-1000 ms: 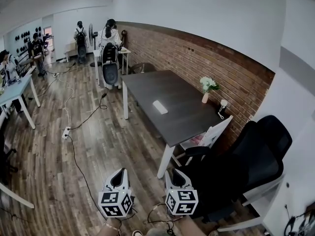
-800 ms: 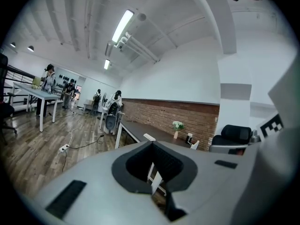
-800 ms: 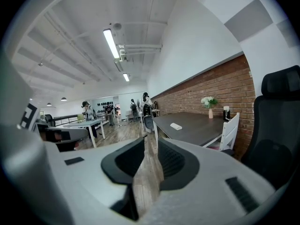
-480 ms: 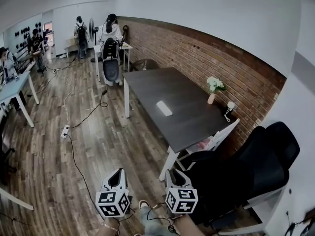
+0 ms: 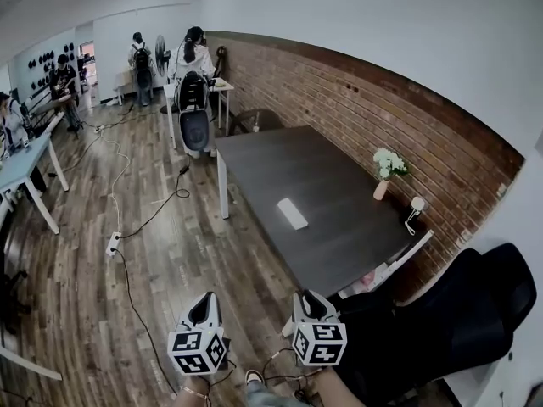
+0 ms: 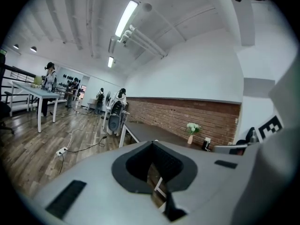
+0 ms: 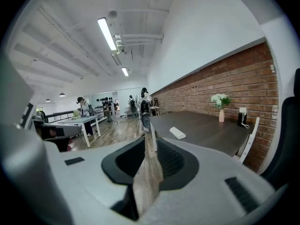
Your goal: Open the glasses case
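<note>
Two grippers held low over the wooden floor (image 5: 102,295), short of the dark surface (image 5: 339,236). Shows the left gripper (image 5: 204,299) with jaws a narrow gap apart, gripping nothing. Shows the right gripper (image 5: 307,298) with jaws apart too, having just been closing a little, only floor between them. Finds the glasses case (image 5: 293,214), white and oblong, lying flat mid-surface, well apart from both grippers. Places a pink vase (image 5: 381,190) of white flowers near the brick wall (image 5: 339,100), and a black chair (image 5: 441,320) just beside the right gripper.
</note>
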Action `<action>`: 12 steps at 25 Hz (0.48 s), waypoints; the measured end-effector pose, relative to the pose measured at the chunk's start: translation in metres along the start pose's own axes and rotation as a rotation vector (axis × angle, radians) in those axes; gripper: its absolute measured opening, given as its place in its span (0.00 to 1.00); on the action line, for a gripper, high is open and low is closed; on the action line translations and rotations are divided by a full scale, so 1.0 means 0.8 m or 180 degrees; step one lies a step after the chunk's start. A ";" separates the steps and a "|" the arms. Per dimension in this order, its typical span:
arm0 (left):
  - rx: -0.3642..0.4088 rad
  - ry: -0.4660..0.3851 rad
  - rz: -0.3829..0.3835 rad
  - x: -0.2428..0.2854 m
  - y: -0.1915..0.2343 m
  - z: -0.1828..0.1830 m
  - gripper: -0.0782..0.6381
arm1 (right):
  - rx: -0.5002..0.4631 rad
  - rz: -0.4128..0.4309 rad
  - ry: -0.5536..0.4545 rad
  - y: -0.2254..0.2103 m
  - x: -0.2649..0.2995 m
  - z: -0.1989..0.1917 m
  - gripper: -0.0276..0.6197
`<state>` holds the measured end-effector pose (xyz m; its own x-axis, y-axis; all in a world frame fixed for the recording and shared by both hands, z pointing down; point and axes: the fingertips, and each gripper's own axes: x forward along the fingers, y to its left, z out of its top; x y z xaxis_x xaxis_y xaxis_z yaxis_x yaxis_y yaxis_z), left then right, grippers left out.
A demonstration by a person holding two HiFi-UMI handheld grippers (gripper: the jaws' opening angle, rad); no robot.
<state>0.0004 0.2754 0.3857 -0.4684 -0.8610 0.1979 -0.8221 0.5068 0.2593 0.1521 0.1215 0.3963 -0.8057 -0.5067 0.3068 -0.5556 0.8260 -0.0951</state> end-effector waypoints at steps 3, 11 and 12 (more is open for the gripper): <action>-0.0021 -0.0006 -0.0023 0.061 0.000 0.012 0.10 | -0.0014 -0.0031 0.0017 -0.026 0.050 0.018 0.18; -0.0004 0.0069 -0.0098 0.198 -0.004 0.029 0.10 | -0.0023 -0.0083 0.0105 -0.084 0.162 0.046 0.18; 0.0008 0.0078 -0.0102 0.211 -0.005 0.031 0.10 | -0.0019 -0.0083 0.0115 -0.090 0.174 0.048 0.18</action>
<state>-0.0835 0.1273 0.3950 -0.4338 -0.8755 0.2128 -0.8374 0.4789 0.2635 0.0721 -0.0178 0.4094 -0.7830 -0.5188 0.3431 -0.5749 0.8142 -0.0810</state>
